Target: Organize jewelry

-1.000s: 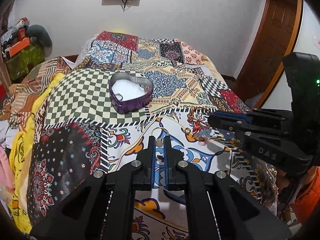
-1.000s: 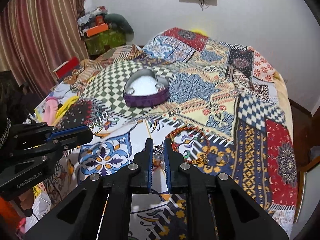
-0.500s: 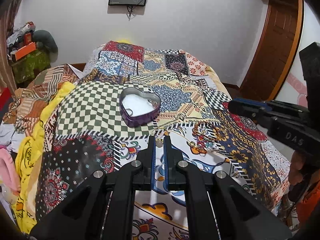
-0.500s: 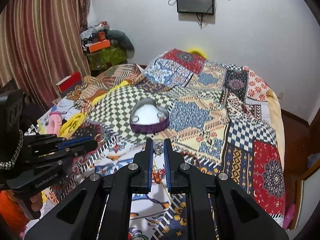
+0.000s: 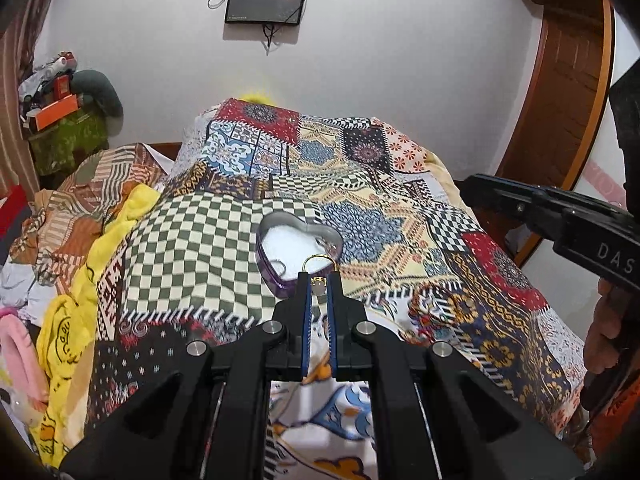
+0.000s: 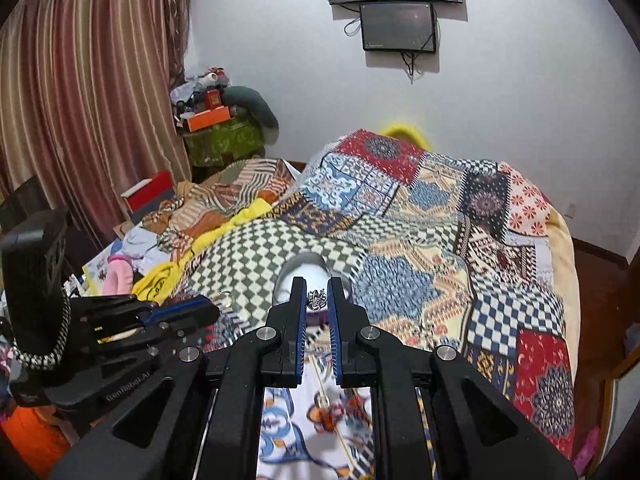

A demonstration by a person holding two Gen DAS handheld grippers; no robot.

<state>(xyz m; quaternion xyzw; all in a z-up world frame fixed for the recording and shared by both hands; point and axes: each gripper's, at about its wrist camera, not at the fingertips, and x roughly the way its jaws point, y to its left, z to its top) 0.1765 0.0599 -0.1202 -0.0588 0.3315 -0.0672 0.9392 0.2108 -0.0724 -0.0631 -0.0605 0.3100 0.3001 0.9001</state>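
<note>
A purple heart-shaped tin [image 5: 298,246] with a white lining sits open on the patchwork bedspread [image 5: 400,216]. My left gripper [image 5: 319,283] is shut on a gold ring [image 5: 318,268] and holds it above the bed, just in front of the tin's near edge. My right gripper [image 6: 317,298] is shut on a small silver jewelry piece [image 6: 316,297], raised in front of the same tin [image 6: 304,270], which its fingers partly hide. Each gripper also shows from the side in the other's view: the right one [image 5: 560,220], the left one [image 6: 160,316].
A small loop lies inside the tin [image 5: 280,269]. A thin chain with an orange bead [image 6: 326,408] lies on the bedspread below my right gripper. Crumpled clothes [image 5: 60,300] pile along the bed's left side. A wooden door [image 5: 560,92] stands right; screens [image 5: 264,0] hang on the far wall.
Both grippers have risen from the bedspread and moved forward toward the heart tin, each still holding its piece. The bracelet and other items near the front have dropped out of view.
</note>
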